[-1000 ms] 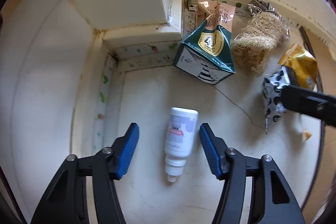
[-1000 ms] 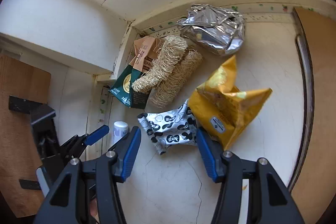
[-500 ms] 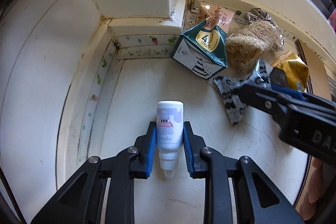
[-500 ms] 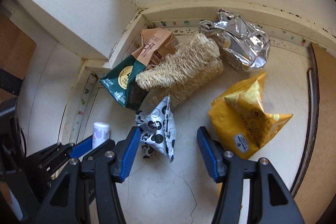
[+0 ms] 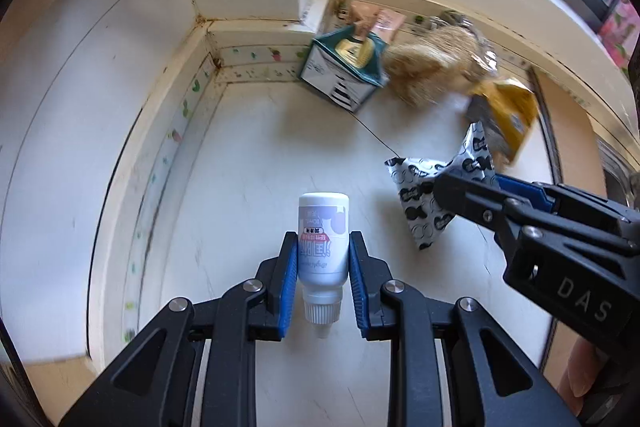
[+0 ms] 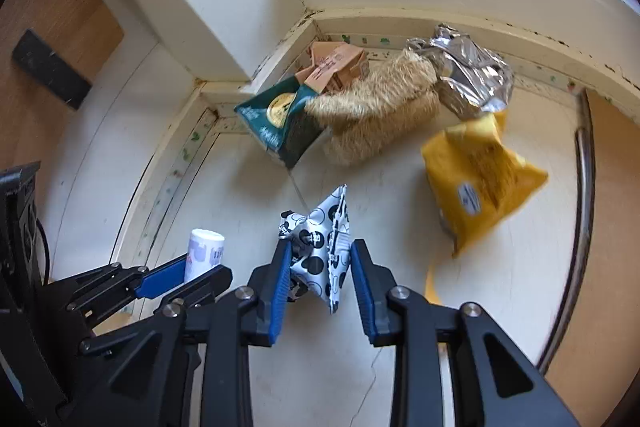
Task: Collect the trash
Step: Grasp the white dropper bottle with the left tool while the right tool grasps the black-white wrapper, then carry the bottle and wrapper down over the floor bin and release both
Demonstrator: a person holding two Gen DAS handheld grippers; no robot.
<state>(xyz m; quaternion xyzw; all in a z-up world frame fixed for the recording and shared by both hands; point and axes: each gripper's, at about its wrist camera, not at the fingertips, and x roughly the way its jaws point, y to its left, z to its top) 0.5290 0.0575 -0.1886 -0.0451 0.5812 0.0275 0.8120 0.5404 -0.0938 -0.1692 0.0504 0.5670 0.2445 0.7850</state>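
A small white bottle with a ribbed cap pointing toward the camera sits between the blue pads of my left gripper, which is shut on it just above the white floor. In the right wrist view the bottle and the left gripper show at the lower left. A crumpled black-and-white patterned wrapper stands pinched between the pads of my right gripper, whose jaws are closing on it. The left wrist view shows the wrapper squeezed at its middle.
Against the corner wall lie a green milk carton, a brown carton, a tan loofah, a silver foil bag and a yellow snack bag. A wooden panel with a metal strip bounds the right side.
My left gripper closed on the white bottle and drew back with it. My right gripper moved over the patterned wrapper and its jaws narrowed around it, crumpling it upright.
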